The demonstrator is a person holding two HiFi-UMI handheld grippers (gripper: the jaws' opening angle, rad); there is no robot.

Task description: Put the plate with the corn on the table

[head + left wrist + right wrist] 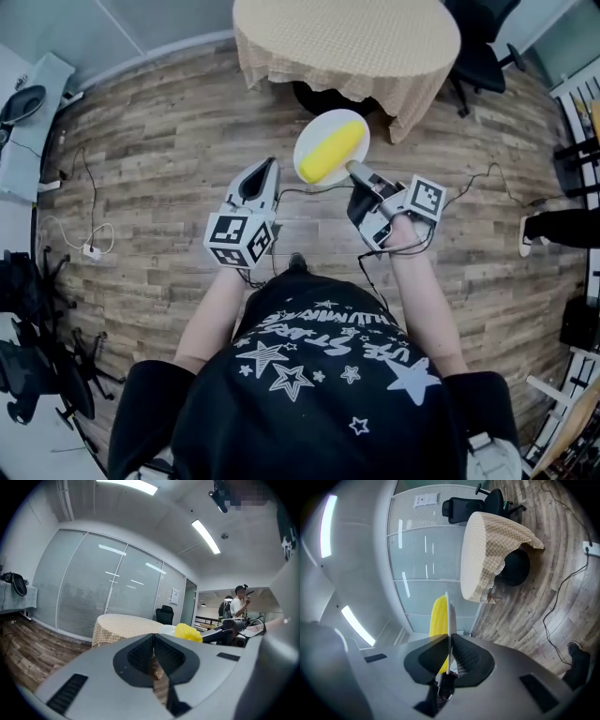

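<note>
A white plate with a yellow corn cob on it hangs above the wooden floor, a little short of the round table with a beige checked cloth. My right gripper is shut on the plate's near rim. In the right gripper view the plate shows edge-on between the jaws, with the corn on its left and the table beyond. My left gripper is beside the plate on the left, shut and empty. In the left gripper view its jaws meet, and the corn shows at the right.
A black office chair stands behind the table at the right. Cables and a power strip lie on the floor at the left. Black chair bases are at the lower left. A person stands far off.
</note>
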